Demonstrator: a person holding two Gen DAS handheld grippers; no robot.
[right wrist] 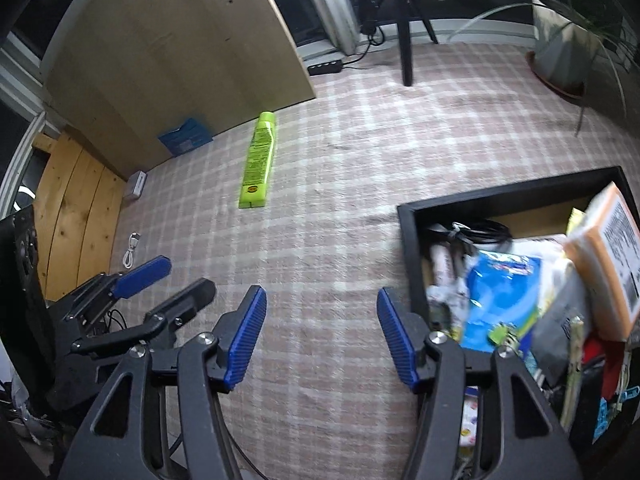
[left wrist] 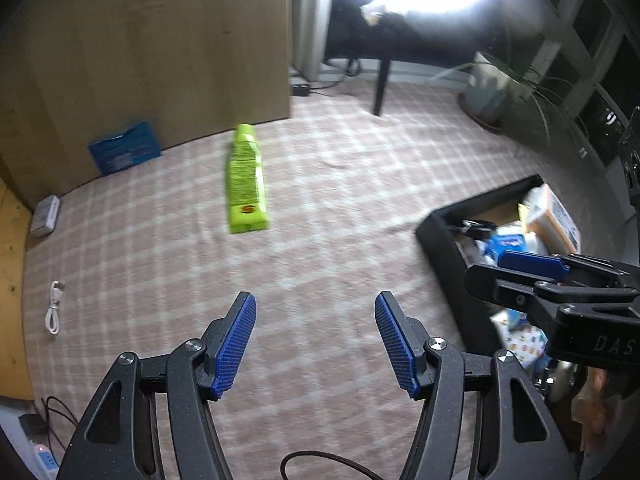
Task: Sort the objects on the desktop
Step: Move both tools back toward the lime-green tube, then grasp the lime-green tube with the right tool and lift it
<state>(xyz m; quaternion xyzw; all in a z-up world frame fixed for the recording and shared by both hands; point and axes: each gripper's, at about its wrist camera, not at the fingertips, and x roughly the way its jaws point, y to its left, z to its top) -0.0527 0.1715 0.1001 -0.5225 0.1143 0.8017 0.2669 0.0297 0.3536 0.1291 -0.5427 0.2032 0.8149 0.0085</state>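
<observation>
A lime-green tube (left wrist: 245,184) lies flat on the checked cloth (left wrist: 320,208), well ahead of my left gripper (left wrist: 315,312), which is open with nothing between its blue pads. In the right wrist view the same green tube (right wrist: 259,162) lies far ahead and left of my right gripper (right wrist: 321,308), also open and empty. A black bin (right wrist: 408,248) packed with several packets, a coiled black cable and an orange box stands just right of the right gripper. The right gripper (left wrist: 532,268) hangs over the black bin (left wrist: 440,240) in the left wrist view.
A blue packet (left wrist: 124,152) leans on a wooden board (left wrist: 160,52). A small grey box (left wrist: 46,216) and a white cable (left wrist: 54,308) lie at the cloth's left edge. A potted plant (right wrist: 560,52) and a black tripod leg (right wrist: 406,52) stand at the back.
</observation>
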